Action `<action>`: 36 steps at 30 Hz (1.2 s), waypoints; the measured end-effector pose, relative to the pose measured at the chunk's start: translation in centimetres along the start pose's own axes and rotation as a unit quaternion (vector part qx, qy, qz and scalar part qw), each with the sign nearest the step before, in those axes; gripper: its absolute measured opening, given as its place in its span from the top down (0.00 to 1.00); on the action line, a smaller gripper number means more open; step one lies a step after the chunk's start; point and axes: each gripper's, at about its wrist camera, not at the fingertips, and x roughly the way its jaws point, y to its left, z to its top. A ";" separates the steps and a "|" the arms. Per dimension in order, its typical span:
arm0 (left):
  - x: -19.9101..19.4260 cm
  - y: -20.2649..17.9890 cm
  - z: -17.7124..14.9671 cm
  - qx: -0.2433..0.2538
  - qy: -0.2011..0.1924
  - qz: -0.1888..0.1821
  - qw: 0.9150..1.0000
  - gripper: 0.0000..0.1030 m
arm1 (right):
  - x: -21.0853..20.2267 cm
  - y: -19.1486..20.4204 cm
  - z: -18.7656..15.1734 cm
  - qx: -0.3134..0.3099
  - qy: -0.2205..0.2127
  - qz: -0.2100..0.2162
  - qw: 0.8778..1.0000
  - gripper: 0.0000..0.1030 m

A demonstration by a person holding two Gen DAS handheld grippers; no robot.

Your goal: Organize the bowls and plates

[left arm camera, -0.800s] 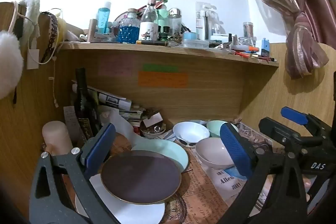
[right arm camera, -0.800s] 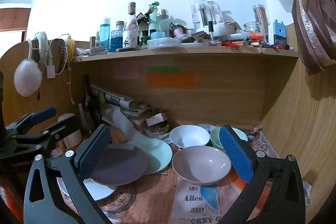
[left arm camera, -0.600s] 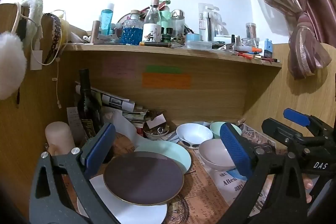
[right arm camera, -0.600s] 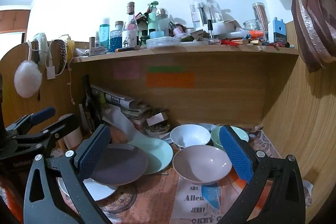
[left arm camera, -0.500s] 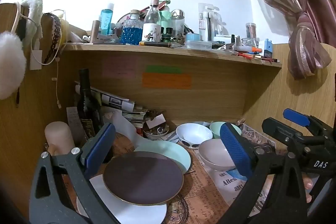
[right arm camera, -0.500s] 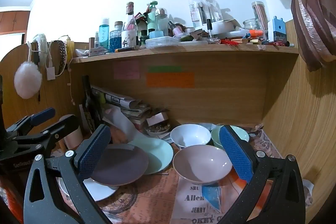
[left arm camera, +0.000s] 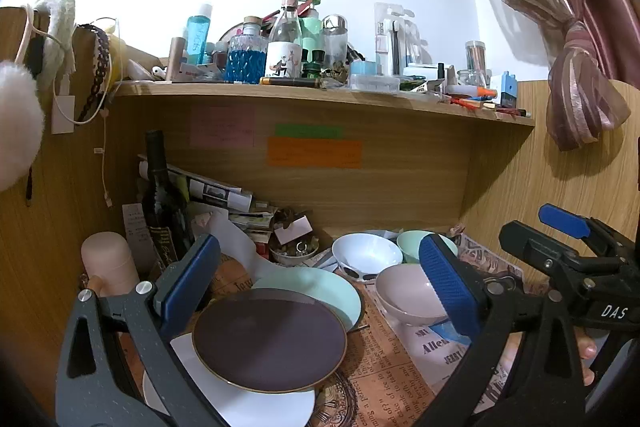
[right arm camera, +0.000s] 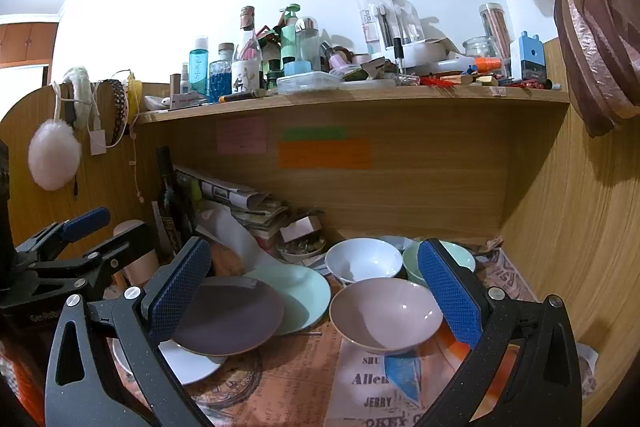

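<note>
A dark purple plate (left arm camera: 269,338) lies on a white plate (left arm camera: 256,405) and overlaps a mint plate (left arm camera: 320,287). To the right stand a pink bowl (left arm camera: 404,294), a white bowl (left arm camera: 366,253) and a mint bowl (left arm camera: 412,245). My left gripper (left arm camera: 320,291) is open and empty above the plates. My right gripper (right arm camera: 316,295) is open and empty above the purple plate (right arm camera: 228,315), mint plate (right arm camera: 300,291) and pink bowl (right arm camera: 384,315). The white bowl (right arm camera: 362,261) and mint bowl (right arm camera: 414,261) sit behind.
The dishes sit on newspaper (right arm camera: 372,383) in a wooden desk alcove. A dark bottle (left arm camera: 160,203), papers (left arm camera: 216,191), a pink cylinder (left arm camera: 106,263) and a small trinket dish (left arm camera: 294,251) crowd the back left. A cluttered shelf (left arm camera: 320,95) runs overhead. A curtain (left arm camera: 580,99) hangs right.
Both views have shifted only slightly. Both grippers stay open and empty, and the dishes have not moved.
</note>
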 end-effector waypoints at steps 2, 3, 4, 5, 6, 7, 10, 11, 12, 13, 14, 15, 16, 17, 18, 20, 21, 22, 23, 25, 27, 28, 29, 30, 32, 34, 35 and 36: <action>0.1 0.0 0.0 0.000 0.001 -0.001 1.000 0.02 | 0.1 0.0 0.0 0.002 0.001 0.000 1.000 0.00; 0.1 -0.1 -0.1 0.000 0.001 0.000 1.000 0.02 | 0.1 0.0 0.0 0.002 0.000 0.000 1.000 0.00; 0.1 -0.1 -0.1 0.001 0.001 0.000 1.000 0.02 | 0.1 0.0 0.0 0.001 0.000 0.000 1.000 0.00; 0.1 0.0 0.0 0.001 0.000 0.000 1.000 0.02 | 0.1 -0.1 0.0 0.001 0.000 -0.001 1.000 0.00; 0.1 0.0 0.0 0.000 0.001 -0.001 1.000 0.02 | 0.1 -0.1 0.0 0.001 0.001 -0.001 1.000 0.00; 0.1 0.0 0.0 0.000 0.001 -0.001 1.000 0.02 | 0.1 -0.1 0.0 0.002 0.001 0.000 1.000 0.00; 0.1 0.0 0.0 0.001 0.001 -0.001 1.000 0.02 | 0.2 -0.2 0.0 0.003 0.003 0.001 1.000 0.00; 0.1 0.0 0.0 0.000 0.001 0.000 1.000 0.02 | 0.2 -0.2 0.0 0.004 0.003 0.002 1.000 0.00; 0.1 0.0 0.0 -0.001 0.002 -0.001 1.000 0.02 | 0.3 -0.2 0.0 0.005 0.004 0.002 1.000 0.00; 0.1 0.0 0.1 -0.001 0.003 -0.002 1.000 0.02 | 0.3 -0.2 0.0 0.005 0.005 0.003 1.000 0.00; 0.1 0.0 0.0 0.000 0.003 -0.002 1.000 0.02 | 0.3 -0.2 -0.1 0.005 0.005 0.003 1.000 0.00; 0.2 0.0 0.0 0.000 0.003 -0.002 1.000 0.02 | 0.4 -0.2 -0.1 0.006 0.005 0.004 1.000 0.00; 0.2 0.0 0.0 0.000 0.003 -0.002 1.000 0.02 | 0.4 -0.2 -0.1 0.006 0.005 0.004 1.000 0.00; 0.2 0.0 0.0 0.000 0.003 -0.002 1.000 0.02 | 0.4 -0.2 -0.1 0.006 0.005 0.004 1.000 0.00; 0.2 0.0 0.0 0.000 0.003 -0.002 1.000 0.02 | 0.4 -0.2 -0.1 0.006 0.005 0.004 1.000 0.00; 0.2 0.0 0.0 0.000 0.003 -0.003 1.000 0.02 | 0.4 -0.2 -0.1 0.007 0.005 0.005 1.000 0.00; 0.2 0.0 0.0 0.000 0.003 -0.003 1.000 0.02 | 0.4 -0.2 -0.1 0.008 0.005 0.005 1.000 0.00; 0.2 0.0 0.0 0.000 0.003 -0.002 1.000 0.02 | 0.4 -0.2 -0.1 0.010 0.006 0.005 1.000 0.00; 0.2 0.0 0.0 0.000 0.003 -0.002 1.000 0.02 | 0.4 -0.2 -0.1 0.011 0.006 0.006 1.000 0.00; 0.2 0.0 0.0 0.000 0.003 -0.002 1.000 0.02 | 0.4 -0.2 -0.2 0.011 0.007 0.007 1.000 0.00; 0.2 0.0 -0.1 0.000 0.003 -0.002 1.000 0.02 | 0.4 -0.2 -0.2 0.011 0.007 0.006 1.000 0.00; 0.2 0.0 -0.1 0.000 0.003 -0.003 1.000 0.02 | 0.4 -0.2 -0.2 0.010 0.007 0.005 1.000 0.00; 0.2 0.0 -0.1 0.000 0.003 -0.002 1.000 0.02 | 0.4 -0.2 -0.2 0.010 0.006 0.006 1.000 0.00; 0.2 -0.1 -0.1 0.001 0.003 -0.001 1.000 0.02 | 0.4 -0.2 -0.1 0.010 0.006 0.006 1.000 0.00; 0.2 -0.1 -0.1 0.000 0.003 -0.002 1.000 0.02 | 0.3 -0.2 -0.2 0.010 0.004 0.006 1.000 0.00; 0.2 -0.1 -0.1 0.001 0.003 -0.002 1.000 0.02 | 0.2 -0.2 -0.1 0.010 0.004 0.006 1.000 0.00; 0.2 -0.1 -0.1 0.001 0.003 -0.001 1.000 0.02 | 0.2 -0.2 -0.1 0.009 0.004 0.006 1.000 0.00; 0.2 -0.1 -0.1 0.000 0.003 -0.001 1.000 0.02 | 0.2 -0.2 -0.1 0.010 0.004 0.005 1.000 0.00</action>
